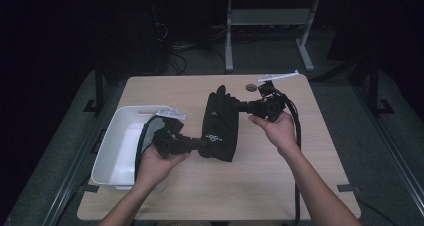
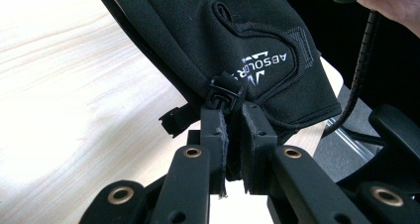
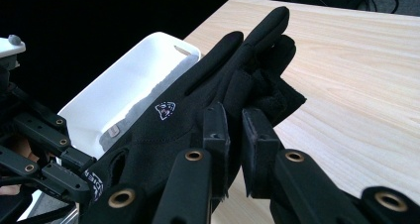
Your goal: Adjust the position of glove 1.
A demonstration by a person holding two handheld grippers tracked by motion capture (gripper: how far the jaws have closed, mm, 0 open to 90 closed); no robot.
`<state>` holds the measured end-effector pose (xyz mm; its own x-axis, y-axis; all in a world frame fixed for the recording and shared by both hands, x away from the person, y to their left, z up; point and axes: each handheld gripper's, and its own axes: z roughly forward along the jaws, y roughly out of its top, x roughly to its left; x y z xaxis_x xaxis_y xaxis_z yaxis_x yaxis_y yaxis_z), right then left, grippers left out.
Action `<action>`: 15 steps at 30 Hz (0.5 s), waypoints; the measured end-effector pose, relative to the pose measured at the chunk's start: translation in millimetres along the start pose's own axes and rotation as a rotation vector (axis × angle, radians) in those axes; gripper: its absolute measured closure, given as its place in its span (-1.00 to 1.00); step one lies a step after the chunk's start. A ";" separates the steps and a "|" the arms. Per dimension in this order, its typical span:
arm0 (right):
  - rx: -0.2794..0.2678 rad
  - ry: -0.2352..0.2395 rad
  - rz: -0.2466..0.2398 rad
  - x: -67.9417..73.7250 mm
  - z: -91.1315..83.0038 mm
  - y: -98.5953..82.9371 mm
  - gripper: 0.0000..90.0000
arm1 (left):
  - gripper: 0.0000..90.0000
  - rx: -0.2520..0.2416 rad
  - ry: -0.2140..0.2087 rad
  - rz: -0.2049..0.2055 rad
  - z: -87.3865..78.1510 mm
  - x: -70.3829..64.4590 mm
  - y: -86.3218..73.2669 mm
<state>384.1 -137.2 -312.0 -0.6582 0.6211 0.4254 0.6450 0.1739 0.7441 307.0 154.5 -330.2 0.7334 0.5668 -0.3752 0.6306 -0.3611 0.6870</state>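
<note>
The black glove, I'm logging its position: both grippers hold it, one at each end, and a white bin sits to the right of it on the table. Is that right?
Not quite. The white bin sits to the left of the black glove, at the table's left edge, as the high view shows. The rest holds: the left gripper is shut on the cuff end and the right gripper on the finger end.

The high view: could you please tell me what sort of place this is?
Probably a lab recording station: a lone wooden table in a dark room, cables on the floor behind it, and a metal bench frame beyond.
</note>
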 end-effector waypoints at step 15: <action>0.019 0.008 -0.017 9.1 12.5 6.1 0.82 | 0.82 -0.014 0.014 -0.015 -10.1 6.2 -7.1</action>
<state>386.8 -121.0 -310.0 -0.6723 0.6120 0.4165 0.6407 0.1992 0.7415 304.6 168.1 -331.1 0.7203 0.5822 -0.3771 0.6378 -0.3422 0.6900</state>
